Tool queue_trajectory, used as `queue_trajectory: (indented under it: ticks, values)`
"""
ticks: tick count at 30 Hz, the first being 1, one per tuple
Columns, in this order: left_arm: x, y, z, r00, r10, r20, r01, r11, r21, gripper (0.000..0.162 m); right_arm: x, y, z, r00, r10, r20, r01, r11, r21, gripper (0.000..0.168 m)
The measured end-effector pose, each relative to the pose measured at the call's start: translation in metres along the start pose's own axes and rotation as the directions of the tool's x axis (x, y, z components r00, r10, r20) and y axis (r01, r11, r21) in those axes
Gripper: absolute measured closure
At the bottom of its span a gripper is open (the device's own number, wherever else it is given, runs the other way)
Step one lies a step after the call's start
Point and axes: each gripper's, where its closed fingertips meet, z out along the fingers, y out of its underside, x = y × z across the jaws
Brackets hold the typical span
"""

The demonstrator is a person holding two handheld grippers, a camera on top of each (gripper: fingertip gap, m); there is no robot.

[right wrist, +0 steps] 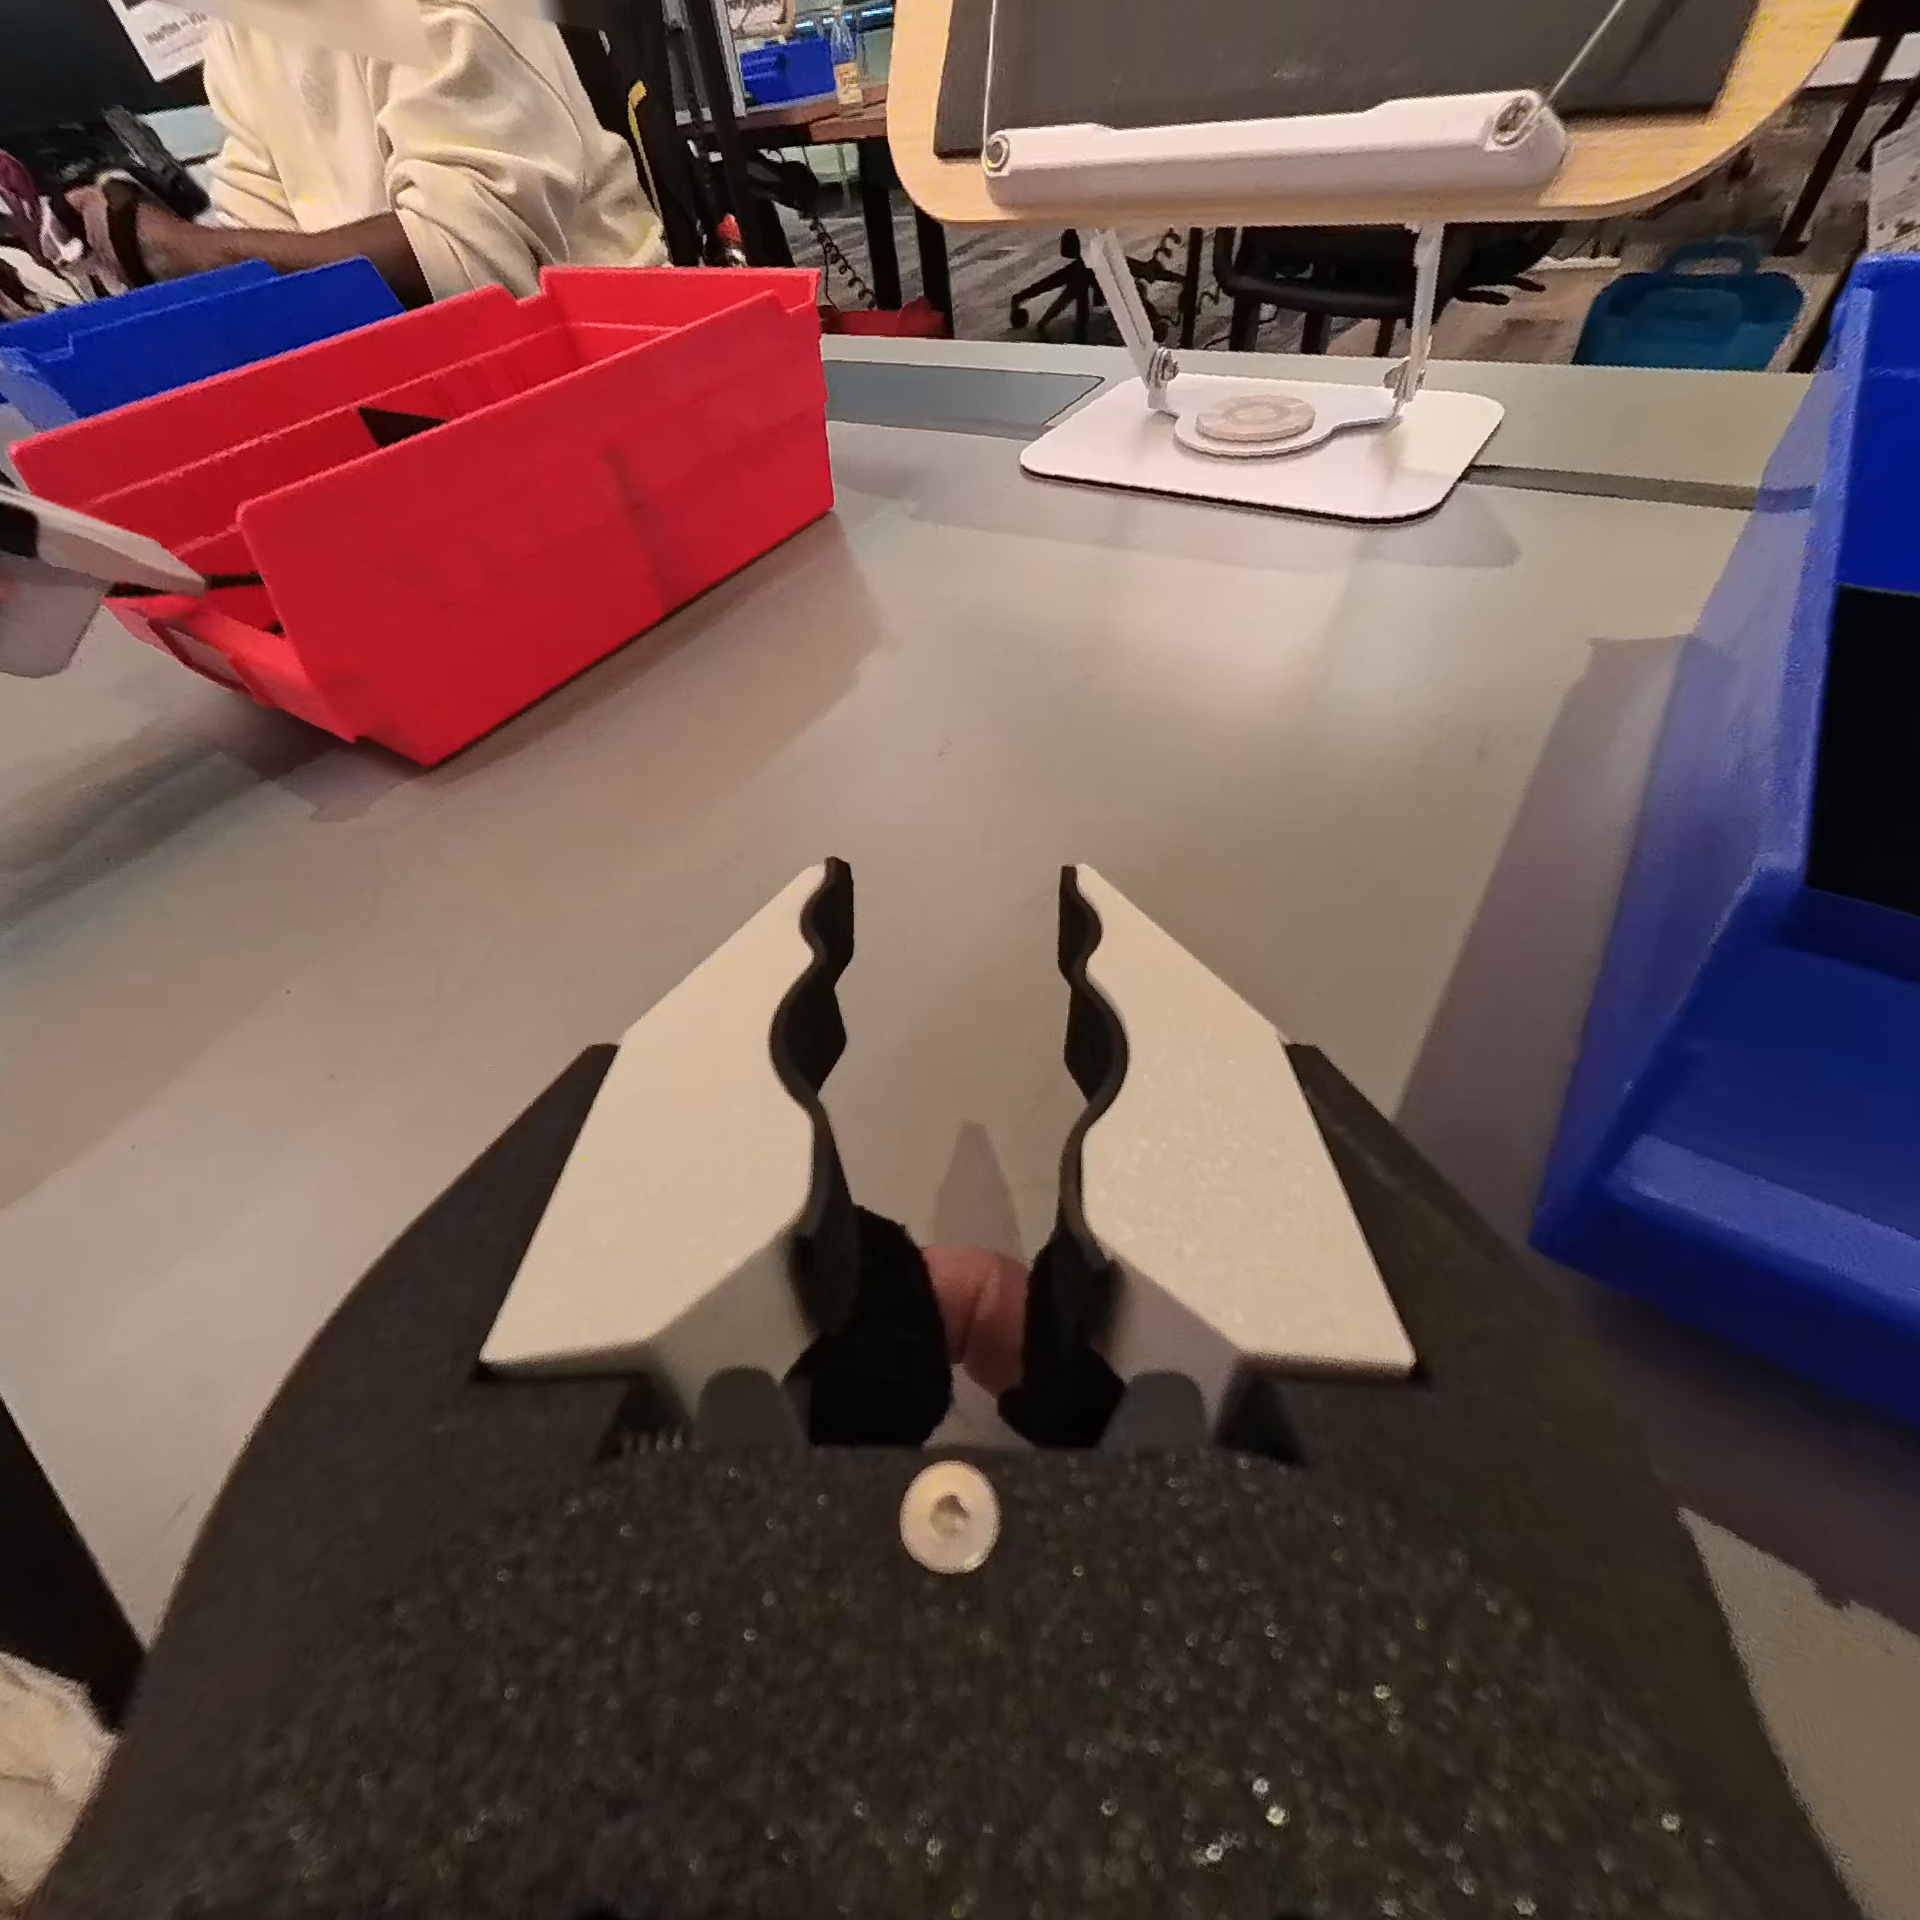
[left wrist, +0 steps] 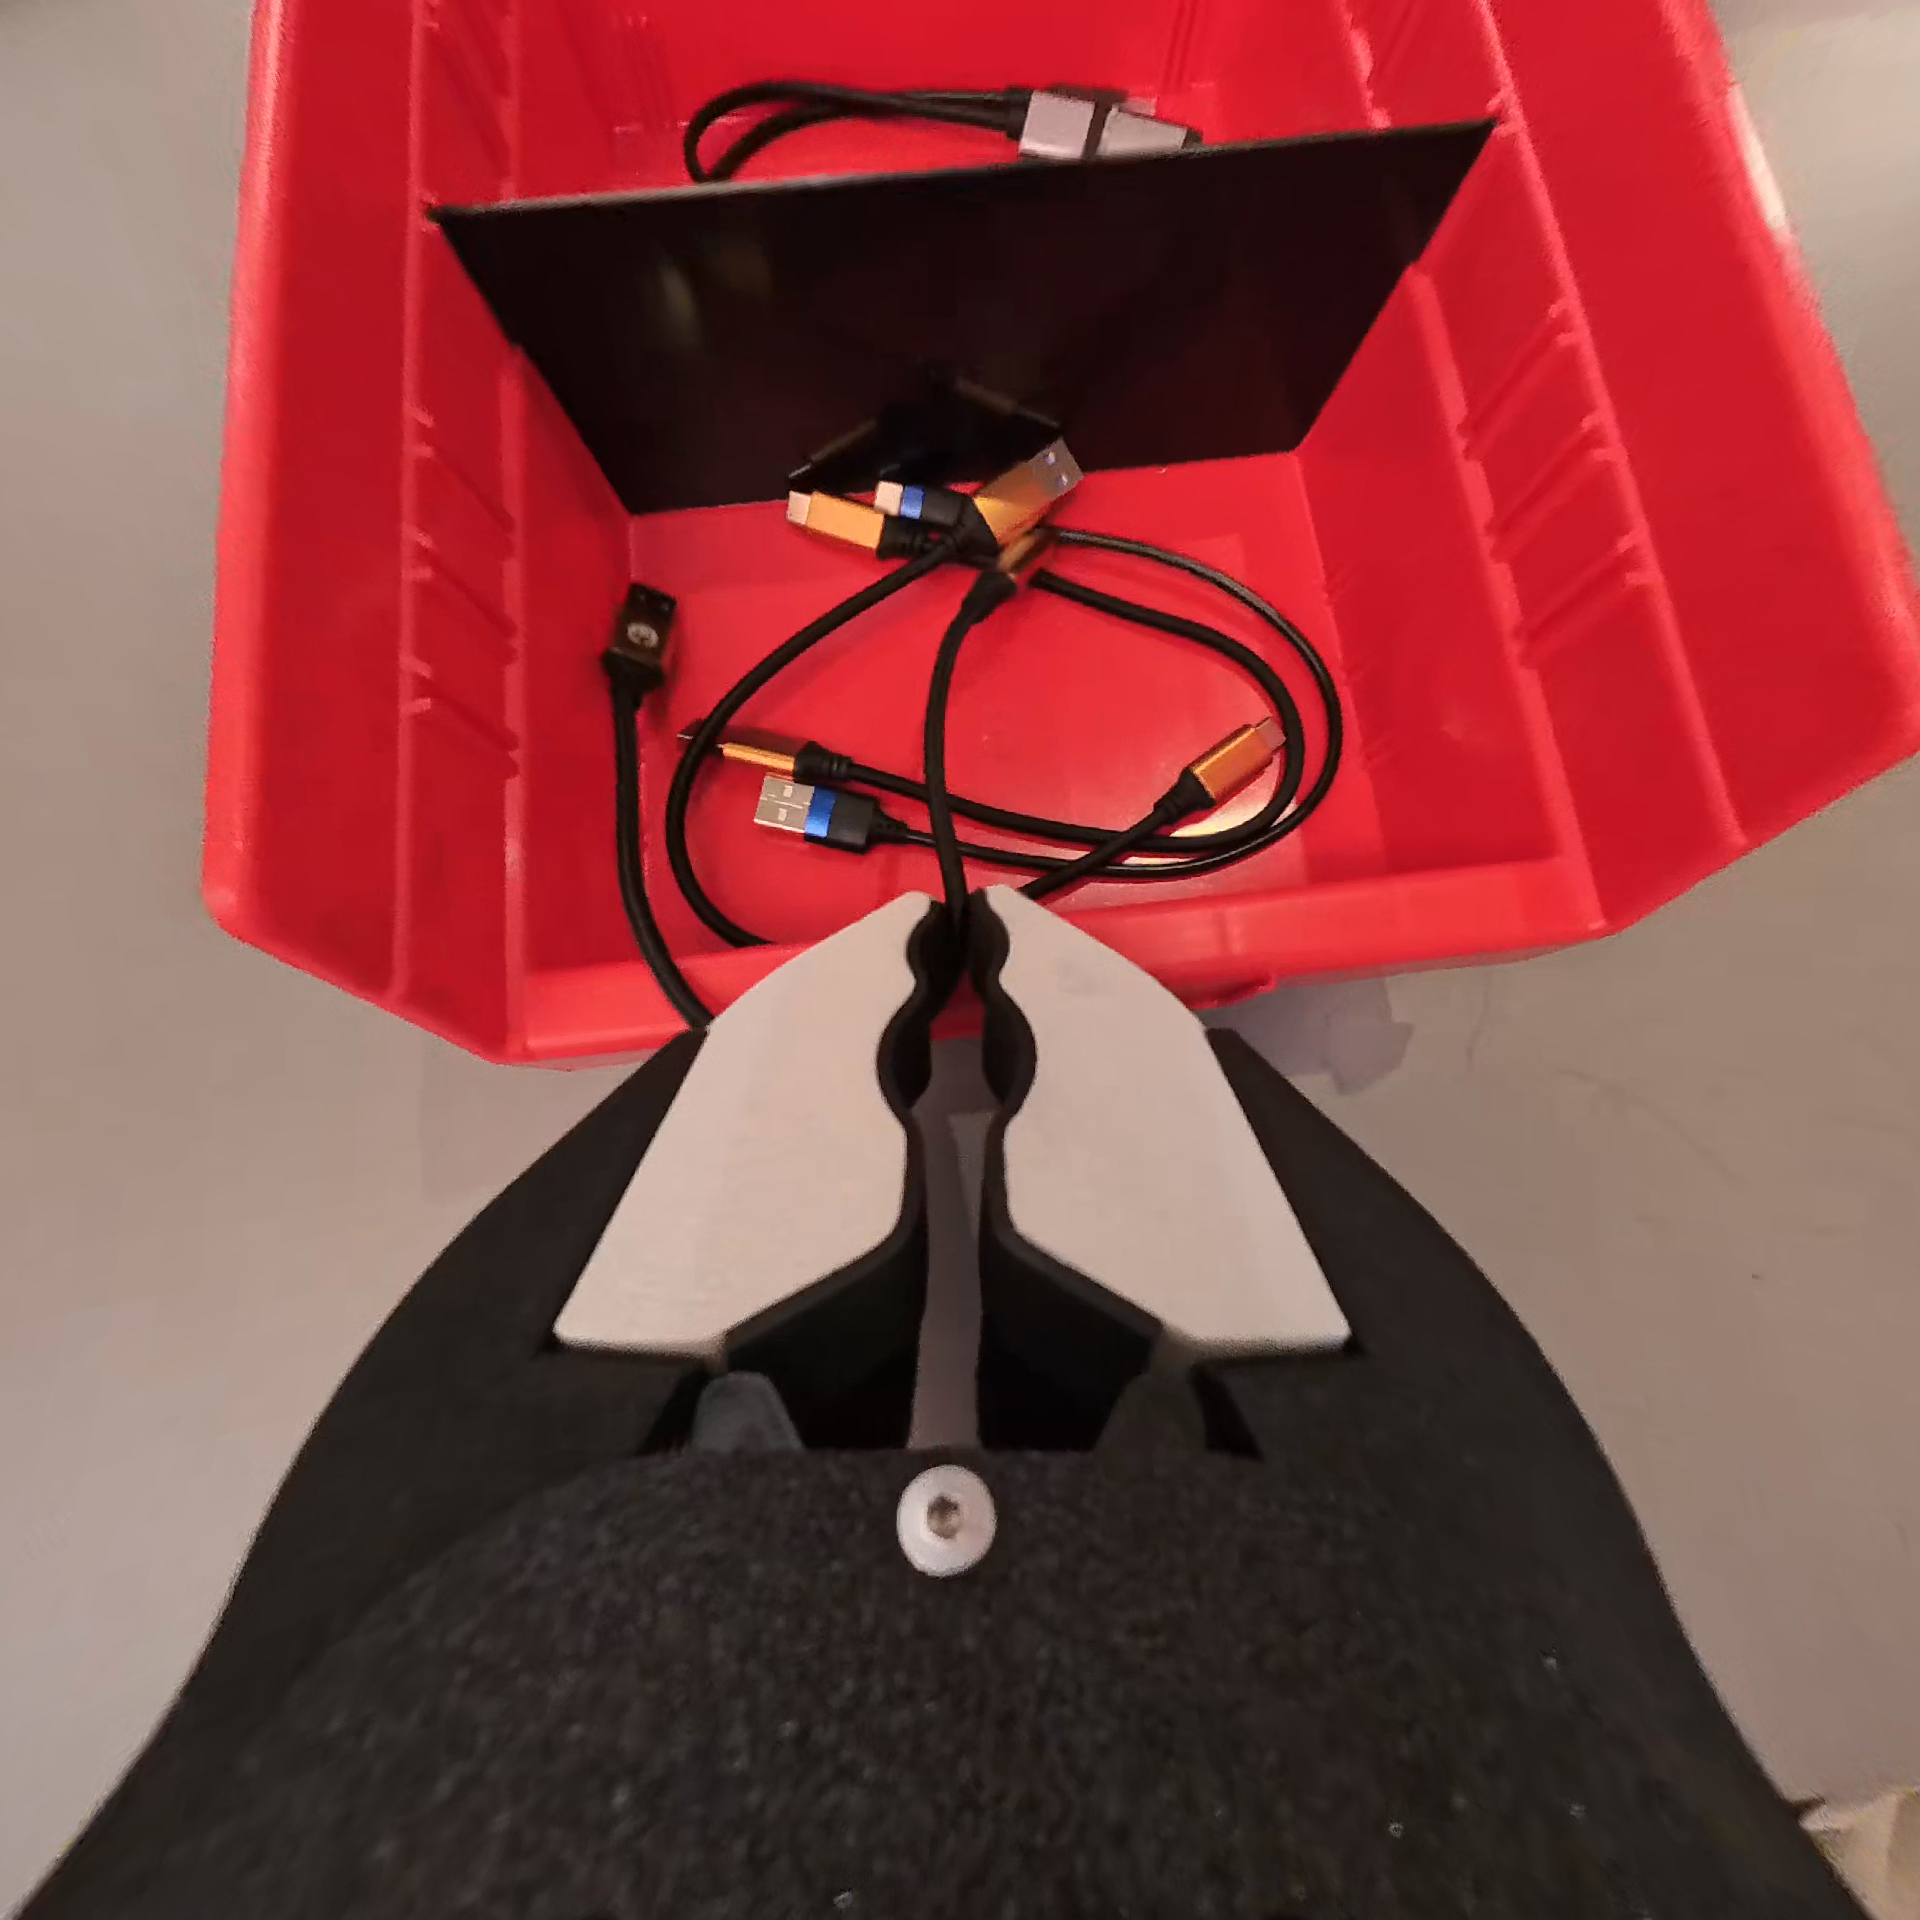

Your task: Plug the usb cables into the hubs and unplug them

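Observation:
My left gripper [left wrist: 958, 914] is shut on a black cable [left wrist: 940, 727] at the near rim of a red bin [left wrist: 364, 520]. The cable runs up from the fingertips to a cluster of orange and blue plugs [left wrist: 935, 509] by the black divider [left wrist: 935, 312]. More cables lie in the near compartment, with a blue-collared USB plug [left wrist: 805, 816] and an orange plug [left wrist: 1231, 764]. The right wrist view shows the left gripper [right wrist: 104, 561] at the red bin [right wrist: 468, 582] with the black cable at its tips. My right gripper [right wrist: 956, 883] is open and empty above the grey table [right wrist: 1039, 675].
A cable with grey connectors [left wrist: 1091, 125] lies in the far compartment. A blue bin [right wrist: 1766, 1039] stands close on the right, and another blue bin [right wrist: 156, 332] is behind the red one. A white stand [right wrist: 1257, 447] is at the back. A person in a cream top [right wrist: 436, 156] sits beyond the table. Tip to tip, the grippers are about 40 cm apart. Between my left fingertips and the blue-collared USB plug [left wrist: 805, 816] there is roughly 6 cm.

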Motion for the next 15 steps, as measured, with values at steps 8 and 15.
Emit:
queue_trajectory:
  ticks: [8, 15]
  values:
    - [0.043, -0.074, -0.076, 0.99, 0.14, 0.01, -0.137, 0.954, 0.268, 0.159, 0.0, -0.002, -0.004, 1.0, -0.003, -0.004, 0.003, 1.0, 0.01, 0.13]
    - [0.148, -0.118, -0.131, 0.945, 0.309, -0.108, -0.22, 0.844, 0.489, 0.159, 0.006, -0.01, -0.012, 1.0, 0.003, -0.024, -0.002, 0.999, 0.047, 0.13]
